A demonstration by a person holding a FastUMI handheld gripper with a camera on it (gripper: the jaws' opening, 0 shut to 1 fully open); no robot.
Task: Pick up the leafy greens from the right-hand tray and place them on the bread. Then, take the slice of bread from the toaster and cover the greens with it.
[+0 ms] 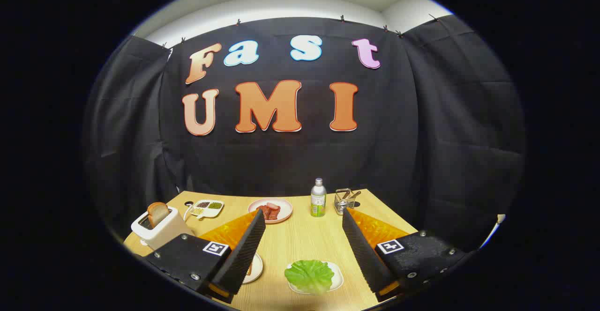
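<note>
Below, leafy greens point(310, 275) between spread fingers point(247, 240), untouched

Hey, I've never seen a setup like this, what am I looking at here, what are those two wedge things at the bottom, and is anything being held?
This is one picture, taken by a fisheye camera riding on a hand-held gripper that a person carries. The two wedge shapes are its fingers, seen from behind, spread wide apart with nothing between them, so nothing is held.

Below is a light wooden table. Between the fingers, close to the camera, a green lettuce leaf lies on a small white tray. Beside the left finger stands a white toaster with a brown bread slice sticking up from its slot. Farther back are a pink plate of red meat pieces, a white divided dish of seasonings, a green-labelled bottle and a small wire basket.
</note>
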